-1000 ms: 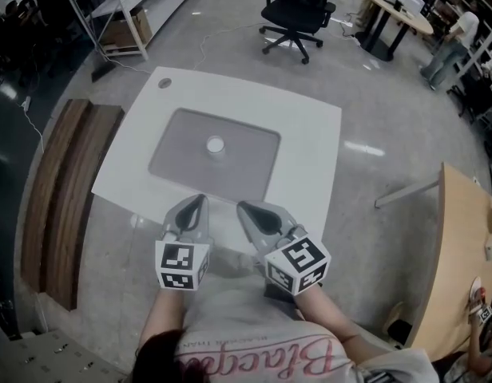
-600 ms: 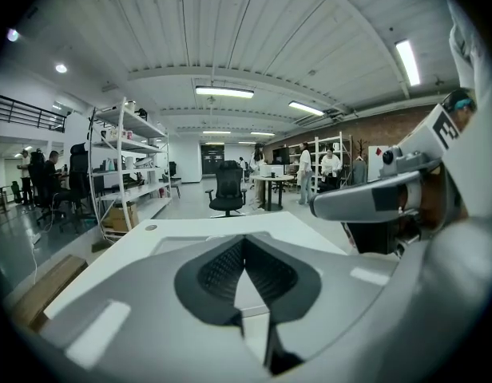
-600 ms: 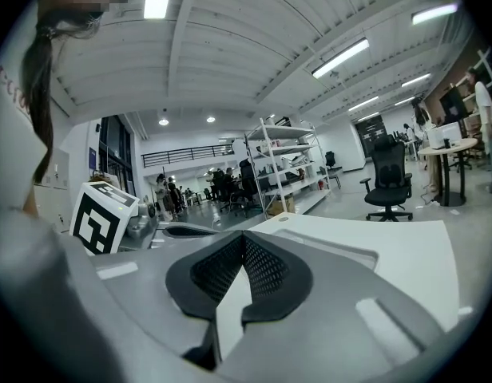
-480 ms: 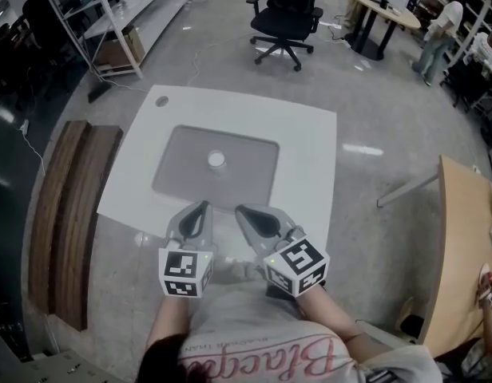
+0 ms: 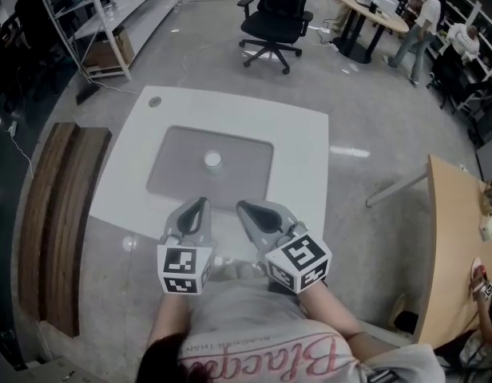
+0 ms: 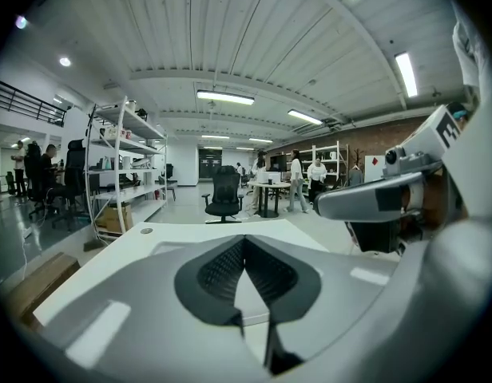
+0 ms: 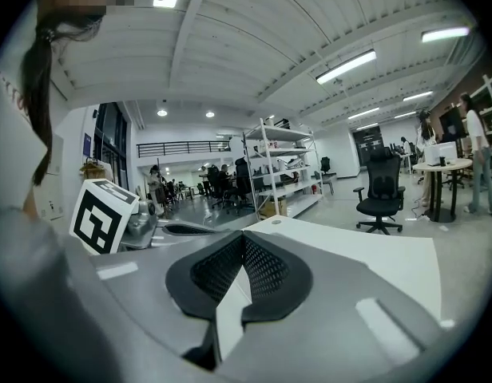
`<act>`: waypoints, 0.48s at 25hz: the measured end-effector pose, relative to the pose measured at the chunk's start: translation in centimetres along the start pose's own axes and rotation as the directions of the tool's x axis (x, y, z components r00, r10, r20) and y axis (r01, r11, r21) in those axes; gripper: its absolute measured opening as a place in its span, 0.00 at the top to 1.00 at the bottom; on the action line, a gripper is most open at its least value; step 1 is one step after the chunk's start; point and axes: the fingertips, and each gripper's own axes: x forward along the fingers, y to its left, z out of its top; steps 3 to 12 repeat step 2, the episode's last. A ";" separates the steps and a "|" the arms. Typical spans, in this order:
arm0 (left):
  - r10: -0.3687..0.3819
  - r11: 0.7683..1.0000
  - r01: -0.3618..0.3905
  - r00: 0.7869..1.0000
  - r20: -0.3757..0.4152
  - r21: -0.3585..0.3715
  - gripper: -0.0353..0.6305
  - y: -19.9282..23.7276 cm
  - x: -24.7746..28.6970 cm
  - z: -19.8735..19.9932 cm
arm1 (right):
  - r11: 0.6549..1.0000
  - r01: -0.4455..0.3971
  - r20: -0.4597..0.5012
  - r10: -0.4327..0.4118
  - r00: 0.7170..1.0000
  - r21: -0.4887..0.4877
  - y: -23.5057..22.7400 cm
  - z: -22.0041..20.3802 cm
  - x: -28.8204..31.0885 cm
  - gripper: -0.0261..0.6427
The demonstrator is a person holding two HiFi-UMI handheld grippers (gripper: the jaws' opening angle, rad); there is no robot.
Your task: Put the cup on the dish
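From the head view we looked down on one white desk (image 5: 302,146) on a glossy grey floor (image 5: 374,94). One black office chair (image 5: 274,14) stood beyond it, one shelf rack (image 5: 110,6) at the far left and one wooden bench (image 5: 50,214) alongside. One small white cup (image 5: 212,160) stood on one grey mat (image 5: 178,166) at the desk's middle, well apart from our two grippers. In the left gripper view, the left gripper (image 6: 244,242) was pinched together on nothing. In the right gripper view, the right gripper (image 7: 243,238) was likewise closed and empty.
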 end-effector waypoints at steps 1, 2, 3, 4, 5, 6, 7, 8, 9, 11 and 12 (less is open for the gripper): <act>0.001 1.000 -0.001 1.000 0.003 -0.003 0.95 0.0 0.0 0.1 | 1.000 0.000 -0.005 0.000 1.000 -0.008 0.0 0.0 0.0 0.96; 0.002 1.000 -0.002 1.000 0.007 -0.007 0.95 0.1 0.1 0.1 | 1.000 0.001 -0.011 -0.001 1.000 -0.016 0.0 0.0 0.0 0.96; 0.002 1.000 -0.002 1.000 0.007 -0.007 0.95 0.1 0.1 0.1 | 1.000 0.001 -0.011 -0.001 1.000 -0.016 0.0 0.0 0.0 0.96; 0.002 1.000 -0.002 1.000 0.007 -0.007 0.95 0.1 0.1 0.1 | 1.000 0.001 -0.011 -0.001 1.000 -0.016 0.0 0.0 0.0 0.96; 0.002 1.000 -0.002 1.000 0.007 -0.007 0.95 0.1 0.1 0.1 | 1.000 0.001 -0.011 -0.001 1.000 -0.016 0.0 0.0 0.0 0.96; 0.002 1.000 -0.002 1.000 0.007 -0.007 0.95 0.1 0.1 0.1 | 1.000 0.001 -0.011 -0.001 1.000 -0.016 0.0 0.0 0.0 0.96; 0.002 1.000 -0.002 1.000 0.007 -0.007 0.95 0.1 0.1 0.1 | 1.000 0.001 -0.011 -0.001 1.000 -0.016 0.0 0.0 0.0 0.96; 0.002 1.000 -0.002 1.000 0.007 -0.007 0.95 0.1 0.1 0.1 | 1.000 0.001 -0.011 -0.001 1.000 -0.016 0.0 0.0 0.0 0.96; 0.002 1.000 -0.002 1.000 0.007 -0.007 0.95 0.1 0.1 0.1 | 1.000 0.001 -0.011 -0.001 1.000 -0.016 0.0 0.0 0.0 0.96; 0.002 1.000 -0.002 1.000 0.007 -0.007 0.95 0.1 0.1 0.1 | 1.000 0.001 -0.011 -0.001 1.000 -0.016 0.0 0.0 0.0 0.96; 0.002 1.000 -0.002 1.000 0.007 -0.007 0.95 0.1 0.1 0.1 | 1.000 0.001 -0.011 -0.001 1.000 -0.016 0.0 0.0 0.0 0.96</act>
